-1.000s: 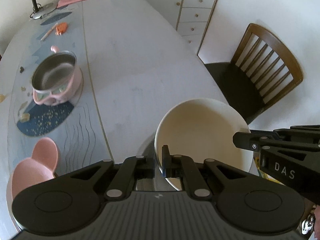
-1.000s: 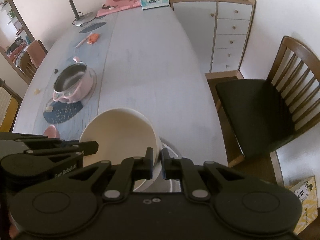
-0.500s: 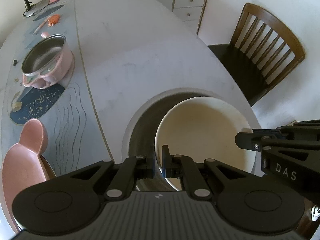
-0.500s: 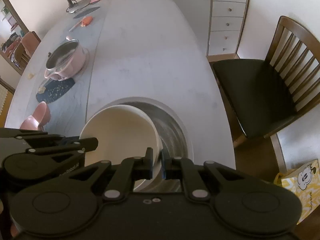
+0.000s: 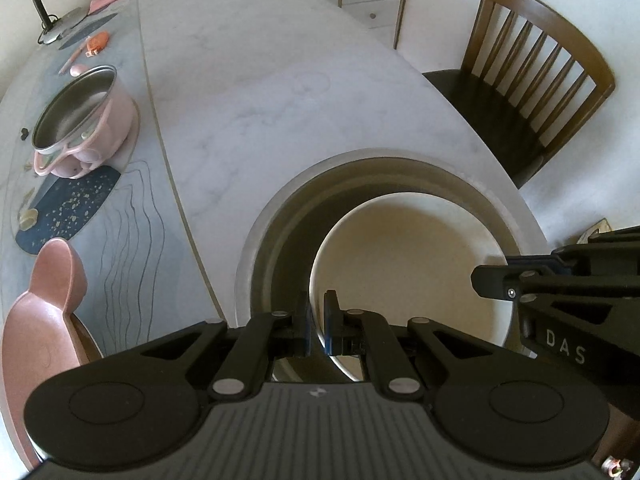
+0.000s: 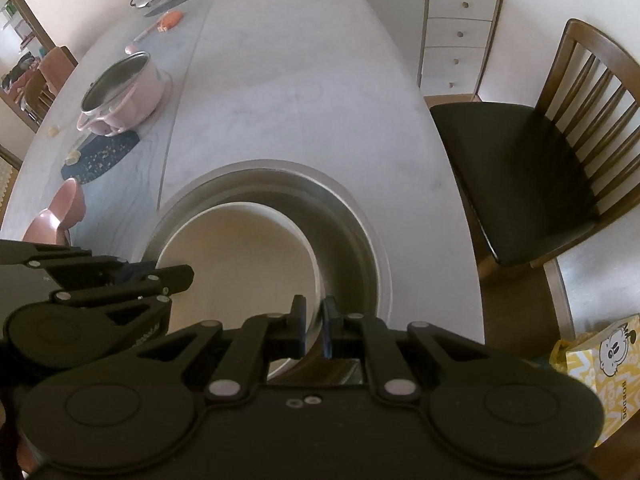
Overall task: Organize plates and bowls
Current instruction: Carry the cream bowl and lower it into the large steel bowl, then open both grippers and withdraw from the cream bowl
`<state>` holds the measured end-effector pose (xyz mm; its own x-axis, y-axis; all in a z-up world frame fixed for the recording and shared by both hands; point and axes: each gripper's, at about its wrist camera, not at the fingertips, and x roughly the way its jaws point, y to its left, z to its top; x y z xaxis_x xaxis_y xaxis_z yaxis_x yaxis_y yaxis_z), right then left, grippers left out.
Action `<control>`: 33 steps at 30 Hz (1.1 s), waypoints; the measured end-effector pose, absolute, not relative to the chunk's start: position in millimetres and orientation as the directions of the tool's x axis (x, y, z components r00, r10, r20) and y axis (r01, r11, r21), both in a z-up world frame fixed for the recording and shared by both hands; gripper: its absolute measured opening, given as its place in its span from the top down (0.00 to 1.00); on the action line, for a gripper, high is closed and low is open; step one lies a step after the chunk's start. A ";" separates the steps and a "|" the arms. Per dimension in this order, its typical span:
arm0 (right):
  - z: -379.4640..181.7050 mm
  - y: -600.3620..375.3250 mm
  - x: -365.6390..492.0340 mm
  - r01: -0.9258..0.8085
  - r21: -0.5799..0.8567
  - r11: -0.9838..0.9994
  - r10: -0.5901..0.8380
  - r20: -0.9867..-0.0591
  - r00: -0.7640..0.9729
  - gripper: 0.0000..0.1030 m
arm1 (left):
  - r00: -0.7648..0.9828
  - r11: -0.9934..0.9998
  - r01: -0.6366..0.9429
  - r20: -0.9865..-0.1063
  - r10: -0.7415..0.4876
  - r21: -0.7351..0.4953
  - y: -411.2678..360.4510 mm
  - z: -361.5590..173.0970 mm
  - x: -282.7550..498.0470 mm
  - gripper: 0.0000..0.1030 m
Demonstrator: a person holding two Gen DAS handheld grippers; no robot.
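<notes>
A home dining room. A long pale marble-patterned worktop (image 6: 304, 80) carries a pink metal-lined cooking pot (image 5: 86, 118) on a dark blue speckled placemat (image 5: 68, 208), pink ear-shaped children's dishes (image 5: 44, 312) and a desk lamp (image 5: 48, 20). A brown slat-backed wooden chair (image 6: 560, 128) stands beside it, with a white chest of drawers (image 6: 460, 20) against the wall.

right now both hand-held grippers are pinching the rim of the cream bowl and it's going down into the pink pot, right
Not the pink pot: that stands apart, far up the table. The left wrist view shows the cream bowl inside the wide grey bowl. The rest holds: the left hand-held gripper and right hand-held gripper each pinch its rim.
</notes>
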<state>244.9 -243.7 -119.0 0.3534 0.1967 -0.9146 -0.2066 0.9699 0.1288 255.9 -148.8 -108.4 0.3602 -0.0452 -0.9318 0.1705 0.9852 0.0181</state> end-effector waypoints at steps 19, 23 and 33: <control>-129.0 -240.7 248.9 -0.209 0.125 0.970 0.193 -0.919 0.343 0.91 | 0.352 0.983 0.180 -0.936 -0.034 0.032 -153.2 -118.8 259.3 0.95; -129.2 -241.3 249.5 -0.205 0.140 0.969 0.204 -0.919 0.337 0.84 | 0.352 0.984 0.179 -0.935 -0.044 0.022 -152.7 -118.2 258.5 0.95; -118.8 -242.4 247.2 -0.215 0.154 0.964 0.223 -0.910 0.349 0.78 | 0.343 0.985 0.170 -0.936 -0.074 -0.016 -145.2 -115.7 259.5 0.95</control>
